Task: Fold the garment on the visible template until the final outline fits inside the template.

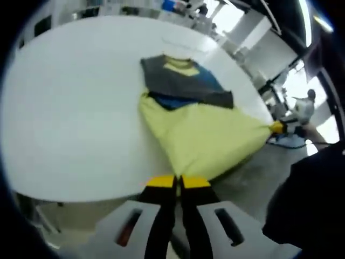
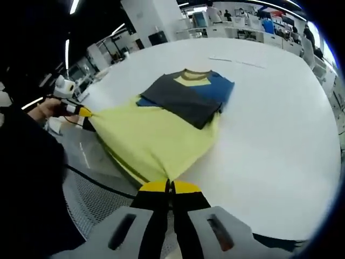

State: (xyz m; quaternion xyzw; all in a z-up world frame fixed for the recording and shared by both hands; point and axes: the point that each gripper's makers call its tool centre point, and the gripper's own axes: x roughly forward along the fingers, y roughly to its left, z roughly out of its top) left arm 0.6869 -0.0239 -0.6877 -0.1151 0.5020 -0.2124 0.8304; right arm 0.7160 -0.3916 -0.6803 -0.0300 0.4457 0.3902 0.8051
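Note:
A T-shirt lies on the white table (image 1: pixel 64 108), its yellow body (image 1: pixel 207 135) stretched out past the table's near edge. Its grey and blue sleeves (image 1: pixel 183 81) are folded in over the chest near the collar. My left gripper (image 1: pixel 178 182) is shut on one hem corner of the yellow shirt. In the right gripper view, my right gripper (image 2: pixel 169 186) is shut on the other hem corner, with the yellow body (image 2: pixel 156 135) taut and the grey and blue sleeves (image 2: pixel 186 94) beyond it. The other gripper's yellow tip (image 1: pixel 276 127) pinches the far corner; likewise the left one (image 2: pixel 81 111), held by a hand.
The white table (image 2: pixel 280 124) spreads wide around the shirt. A faint thin outline (image 2: pixel 237 61) marks the table beyond the collar. Grey floor (image 1: pixel 253 178) lies below the table edge. Desks and a person (image 1: pixel 304 108) stand in the background.

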